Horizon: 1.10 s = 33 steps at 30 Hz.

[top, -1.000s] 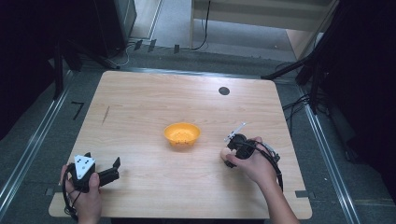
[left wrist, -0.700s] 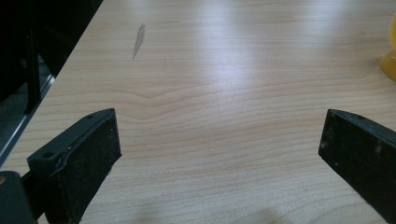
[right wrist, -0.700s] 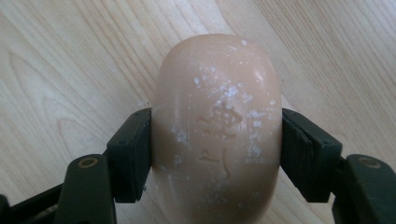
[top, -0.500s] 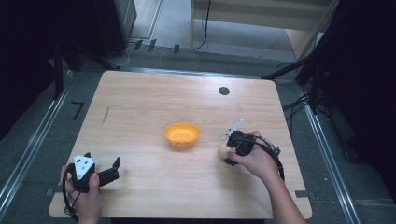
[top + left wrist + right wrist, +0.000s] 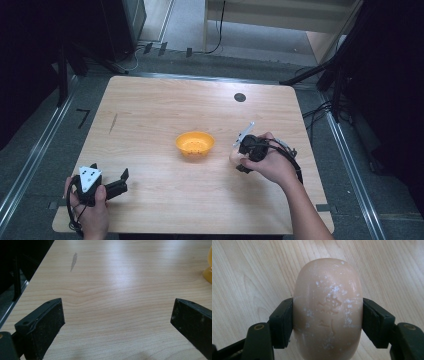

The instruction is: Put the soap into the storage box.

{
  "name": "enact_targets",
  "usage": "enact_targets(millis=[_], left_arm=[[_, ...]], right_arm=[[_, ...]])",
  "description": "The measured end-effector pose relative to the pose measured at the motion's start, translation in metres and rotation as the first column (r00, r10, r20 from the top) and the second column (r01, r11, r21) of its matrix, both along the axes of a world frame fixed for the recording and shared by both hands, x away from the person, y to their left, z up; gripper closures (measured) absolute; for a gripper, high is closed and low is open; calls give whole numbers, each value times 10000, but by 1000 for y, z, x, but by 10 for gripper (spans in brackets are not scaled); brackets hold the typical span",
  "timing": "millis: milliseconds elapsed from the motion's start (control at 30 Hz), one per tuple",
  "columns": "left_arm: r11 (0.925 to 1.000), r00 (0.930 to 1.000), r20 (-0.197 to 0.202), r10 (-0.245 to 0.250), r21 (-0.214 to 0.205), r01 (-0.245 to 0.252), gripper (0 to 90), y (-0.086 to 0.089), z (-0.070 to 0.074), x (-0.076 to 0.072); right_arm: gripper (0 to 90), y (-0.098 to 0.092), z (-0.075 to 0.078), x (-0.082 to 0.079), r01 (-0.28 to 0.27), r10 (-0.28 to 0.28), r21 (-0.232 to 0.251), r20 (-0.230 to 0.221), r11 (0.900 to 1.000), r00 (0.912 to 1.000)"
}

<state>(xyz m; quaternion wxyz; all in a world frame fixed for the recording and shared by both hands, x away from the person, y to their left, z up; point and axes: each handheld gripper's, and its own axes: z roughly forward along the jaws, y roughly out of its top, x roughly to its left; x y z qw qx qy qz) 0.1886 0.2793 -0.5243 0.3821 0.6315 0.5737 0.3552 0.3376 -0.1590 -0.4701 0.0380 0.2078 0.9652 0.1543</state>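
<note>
A light wooden table with rounded corners spreads out ahead of both grippers; its grain runs under the jaws in both gripper views. On its far side, well beyond the right gripper, sits a small dark round spot, and a thin grey streak marks the wood ahead and to the left of the left gripper.

An orange bowl stands near the middle of the table, between the two grippers, closer to the right one and well apart from the left. In the left gripper view its edge appears at the far right, beyond the right jaw.

The left gripper, held in the person's left hand at the near left corner of the table, carries a grey three-cornered plate on top. Its jaws stand wide apart with bare wood between them, grasping nothing.

The right gripper, held in the person's right hand, sits just right of the bowl. Its jaws are clamped on a pale peach-coloured bar of soap, one pad pressed against each side. The soap is rounded and smooth, flecked with white specks, with faint stamped marks on the face. It stands out ahead of the jaws above the wood.
</note>
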Motion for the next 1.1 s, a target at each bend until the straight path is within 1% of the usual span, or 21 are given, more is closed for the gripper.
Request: enact_targets(millis=[33,67,100,200,333,533,633,700,733,767,967,1033,1067,1100], left_arm=[[10000,10000,2,-10,5,10,0,0,0,0],[10000,10000,-2,-2,-1,2,0,0,0,0],[10000,10000,-9,0,17,0,0,0,0,0],[10000,10000,-7,-4,17,4,0,0,0,0],[10000,10000,-3,-25,0,25,0,0,0,0],[10000,10000,-16,-42,-1,42,0,0,0,0],[10000,10000,-23,-50,-4,50,0,0,0,0],[10000,10000,-21,-54,-11,54,0,0,0,0],[10000,10000,-27,-68,-32,68,0,0,0,0],[10000,10000,-21,-60,-42,60,0,0,0,0],[9999,10000,-31,-63,-89,63,0,1,0,-1],[9999,10000,-26,-40,-103,40,0,1,0,-1],[9999,10000,-31,-51,-96,51,0,1,0,-1],[9999,10000,-33,-66,-117,66,0,1,0,-1]], right_arm=[[334,1,2,1,-4,4,-46,23,10000,10000],[334,2,2,2,-101,101,81,42,9999,9999],[334,3,4,2,-48,48,79,-19,10000,10000],[334,6,9,4,-330,329,114,75,9994,9994],[334,9,13,8,-560,561,248,-35,9981,9984],[334,16,17,14,-1009,1009,324,13,9944,9949],[334,21,21,16,-1233,1230,305,139,9919,9923],[334,24,24,18,-1293,1289,329,149,9911,9915],[334,26,25,18,-1323,1315,361,228,9906,9911],[334,28,27,19,-1311,1305,367,160,9907,9913],[334,39,33,23,-1640,1631,262,318,9861,9861],[334,42,35,23,-1667,1661,266,234,9856,9858],[333,44,35,25,-1780,1773,210,284,9838,9837],[334,45,36,24,-1696,1692,180,225,9853,9853]])
